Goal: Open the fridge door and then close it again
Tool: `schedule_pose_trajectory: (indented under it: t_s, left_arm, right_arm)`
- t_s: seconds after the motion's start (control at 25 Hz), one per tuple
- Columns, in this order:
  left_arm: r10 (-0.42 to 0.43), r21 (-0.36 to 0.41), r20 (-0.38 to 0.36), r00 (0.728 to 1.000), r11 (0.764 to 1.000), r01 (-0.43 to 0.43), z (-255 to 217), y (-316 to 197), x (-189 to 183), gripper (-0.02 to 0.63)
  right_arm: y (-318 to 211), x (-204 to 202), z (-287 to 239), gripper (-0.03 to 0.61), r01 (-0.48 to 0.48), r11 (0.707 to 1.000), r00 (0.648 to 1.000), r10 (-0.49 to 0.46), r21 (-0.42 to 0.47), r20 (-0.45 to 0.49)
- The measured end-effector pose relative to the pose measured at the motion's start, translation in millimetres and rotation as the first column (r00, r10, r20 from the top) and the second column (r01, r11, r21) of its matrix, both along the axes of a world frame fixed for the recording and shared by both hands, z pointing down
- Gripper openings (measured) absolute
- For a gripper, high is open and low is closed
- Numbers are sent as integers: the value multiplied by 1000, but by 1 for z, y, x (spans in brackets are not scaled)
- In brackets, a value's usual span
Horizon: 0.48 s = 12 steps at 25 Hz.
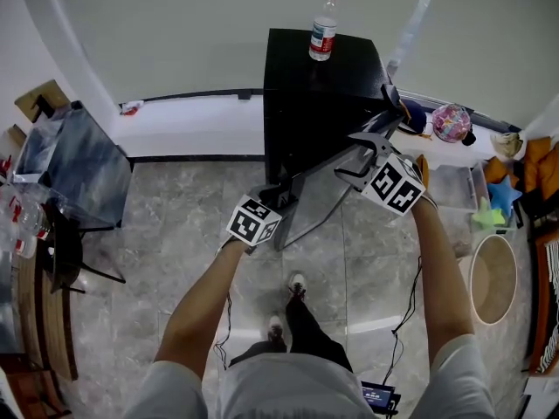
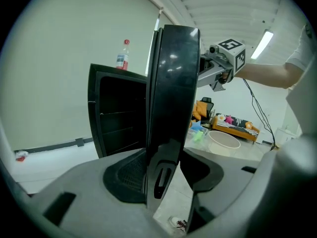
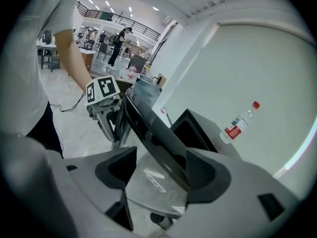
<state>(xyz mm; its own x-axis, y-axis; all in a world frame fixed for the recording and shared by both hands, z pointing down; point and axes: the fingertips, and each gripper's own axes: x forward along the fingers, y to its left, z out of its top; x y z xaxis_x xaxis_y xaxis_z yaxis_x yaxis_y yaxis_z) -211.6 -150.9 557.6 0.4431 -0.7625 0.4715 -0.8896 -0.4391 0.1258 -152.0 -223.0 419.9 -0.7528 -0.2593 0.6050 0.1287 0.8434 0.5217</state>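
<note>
A small black fridge (image 1: 314,103) stands against the wall, its door (image 1: 319,195) swung out toward me and its dark inside (image 2: 119,113) showing. On its top stands a water bottle (image 1: 323,26) with a red cap. My left gripper (image 1: 281,201) straddles the door's free edge (image 2: 171,93). The left pad lies against the door and a gap shows at the right pad. My right gripper (image 1: 362,160) straddles the door's top edge (image 3: 153,138), which rests near the right pad, with the left pad well clear. Each gripper shows in the other's view: the right gripper (image 2: 218,76) and the left gripper (image 3: 106,113).
A round pale basin (image 1: 492,278) and toys (image 1: 452,122) lie on the floor at the right. A dark table (image 1: 74,164) and a chair stand at the left. My feet (image 1: 297,284) are just behind the open door on the grey tiles.
</note>
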Motion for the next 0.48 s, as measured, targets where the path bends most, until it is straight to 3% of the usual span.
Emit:
schedule_pose_trajectory:
  t_s: [0.32,0.48]
  left_arm:
    - [54,-14,-24,998,998,-54,0,24,33,210]
    - [82,-4,-47,996,997,-83,-2,33,52,210]
  right_arm:
    - [43,33,0,304,-88,987,989,102,-136,102]
    - [59,60,-5,304,-158,970,961,195,-187,197]
